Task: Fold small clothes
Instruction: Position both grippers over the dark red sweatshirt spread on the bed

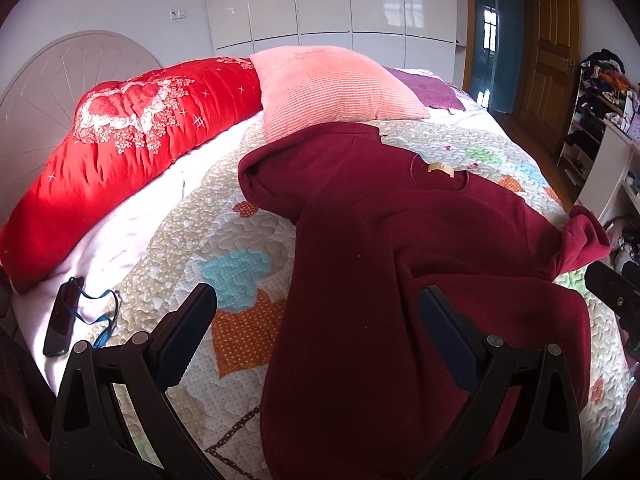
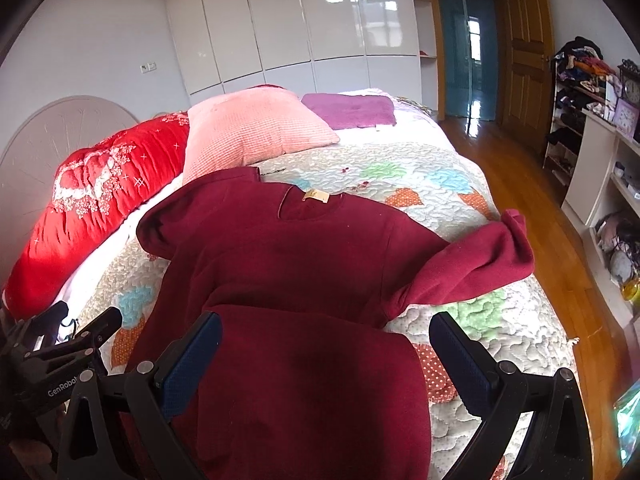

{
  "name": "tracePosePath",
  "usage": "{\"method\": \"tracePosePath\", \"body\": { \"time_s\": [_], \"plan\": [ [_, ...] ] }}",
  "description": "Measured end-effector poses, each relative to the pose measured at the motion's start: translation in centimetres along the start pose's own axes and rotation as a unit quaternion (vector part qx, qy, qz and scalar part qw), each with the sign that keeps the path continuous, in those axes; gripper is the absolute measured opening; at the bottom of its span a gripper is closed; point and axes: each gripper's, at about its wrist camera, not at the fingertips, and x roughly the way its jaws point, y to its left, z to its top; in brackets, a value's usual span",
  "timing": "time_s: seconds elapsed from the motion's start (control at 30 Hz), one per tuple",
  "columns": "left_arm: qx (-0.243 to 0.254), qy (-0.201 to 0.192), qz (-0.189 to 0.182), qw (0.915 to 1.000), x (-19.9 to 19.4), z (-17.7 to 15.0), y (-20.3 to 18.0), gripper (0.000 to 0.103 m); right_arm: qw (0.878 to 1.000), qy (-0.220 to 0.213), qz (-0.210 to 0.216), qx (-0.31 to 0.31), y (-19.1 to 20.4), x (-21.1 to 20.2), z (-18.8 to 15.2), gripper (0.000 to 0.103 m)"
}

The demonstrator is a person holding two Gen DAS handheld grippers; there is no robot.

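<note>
A dark red sweatshirt [image 1: 360, 240] lies spread on the patchwork quilt [image 1: 240, 240], neck label away from me. Its lower part is folded up over the body. One sleeve is bent at the far left by the pillow; the other sleeve [image 2: 488, 256] trails toward the bed's right edge. My left gripper [image 1: 320, 300] hovers open over the garment's left edge, holding nothing. My right gripper [image 2: 326, 328] is open above the folded lower part of the sweatshirt [image 2: 300, 280], also empty. The left gripper [image 2: 80, 328] shows at the lower left of the right wrist view.
A red bolster [image 1: 132, 136] and a pink pillow [image 1: 328, 88] lie at the head of the bed. A phone with a blue lanyard [image 1: 62, 316] rests at the left. Wooden floor [image 2: 532, 200], shelves [image 2: 600, 168] and a door stand to the right.
</note>
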Motion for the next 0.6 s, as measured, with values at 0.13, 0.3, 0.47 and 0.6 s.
{"method": "tracePosePath", "body": {
  "time_s": [0.13, 0.3, 0.47, 0.6],
  "plan": [
    [0.008, 0.000, -0.004, 1.0000, 0.6, 0.6, -1.1, 0.102, 1.000, 0.005, -0.002, -0.006, 0.3, 0.6, 0.2, 0.103],
    [0.005, 0.003, -0.015, 0.9999, 1.3, 1.2, -1.6, 0.102, 1.000, 0.005, -0.012, -0.004, 0.1, 1.2, 0.6, 0.103],
    [0.006, 0.004, -0.016, 0.9999, 2.0, 1.6, -2.0, 0.102, 1.000, 0.012, -0.016, 0.002, -0.2, 2.0, 0.7, 0.103],
    [0.013, 0.007, -0.013, 0.9998, 2.6, 1.5, -2.3, 0.102, 1.000, 0.016, -0.019, 0.002, -0.1, 2.6, 0.8, 0.103]
  ]
}}
